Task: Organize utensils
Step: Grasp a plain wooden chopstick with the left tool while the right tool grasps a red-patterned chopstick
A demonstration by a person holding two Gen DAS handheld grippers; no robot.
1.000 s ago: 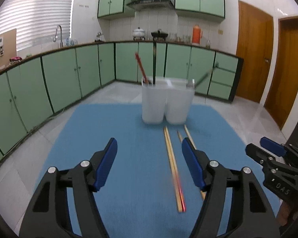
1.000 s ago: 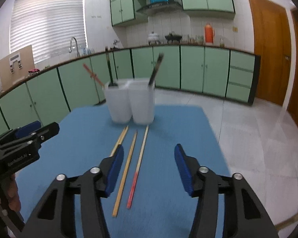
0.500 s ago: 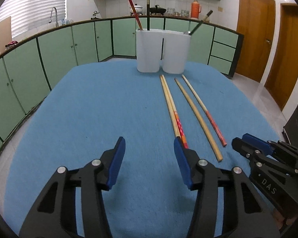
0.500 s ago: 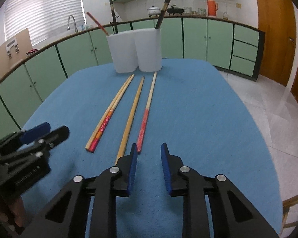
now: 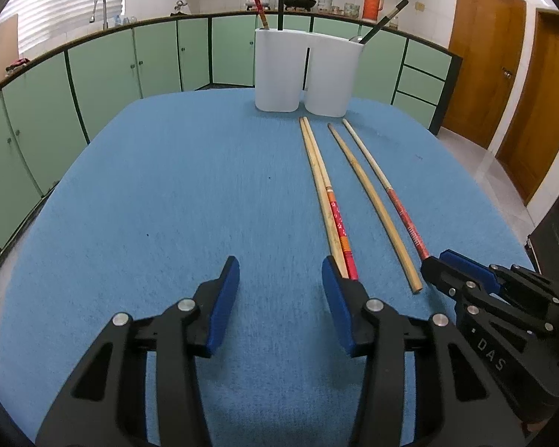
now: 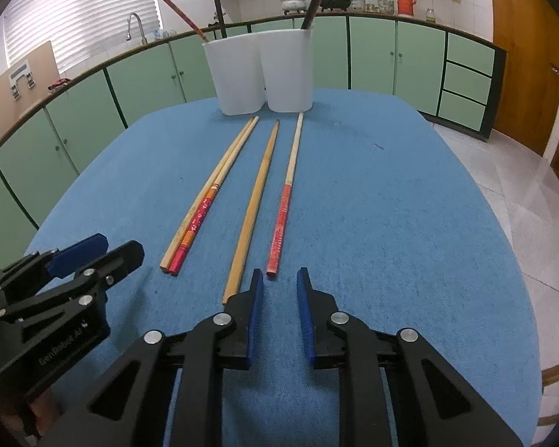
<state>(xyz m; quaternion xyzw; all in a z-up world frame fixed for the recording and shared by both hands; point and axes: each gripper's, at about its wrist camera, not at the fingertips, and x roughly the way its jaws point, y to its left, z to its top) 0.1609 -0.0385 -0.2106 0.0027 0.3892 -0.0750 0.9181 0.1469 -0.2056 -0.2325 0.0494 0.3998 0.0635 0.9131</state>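
Several chopsticks lie on the blue mat (image 5: 167, 205): a plain one and a red-patterned one side by side (image 5: 326, 193) (image 6: 212, 193), a plain bamboo one (image 5: 372, 201) (image 6: 255, 201), and a red-ended one (image 5: 387, 190) (image 6: 285, 201). A white two-cup holder (image 5: 305, 74) (image 6: 261, 70) with chopsticks in it stands at the mat's far end. My left gripper (image 5: 281, 272) is open and empty, just left of the pair's near ends. My right gripper (image 6: 279, 283) is open narrowly and empty, just before the red-ended chopstick's near end.
Green kitchen cabinets (image 5: 104, 70) curve around the far side, with a sink tap (image 5: 98, 3). Wooden doors (image 5: 503, 56) stand at the right. The mat's right edge drops to a tiled floor (image 6: 533, 186).
Both grippers have come down low and back toward the chopsticks' near ends. The right gripper's fingers have narrowed from wide open; the left gripper's have narrowed a little.
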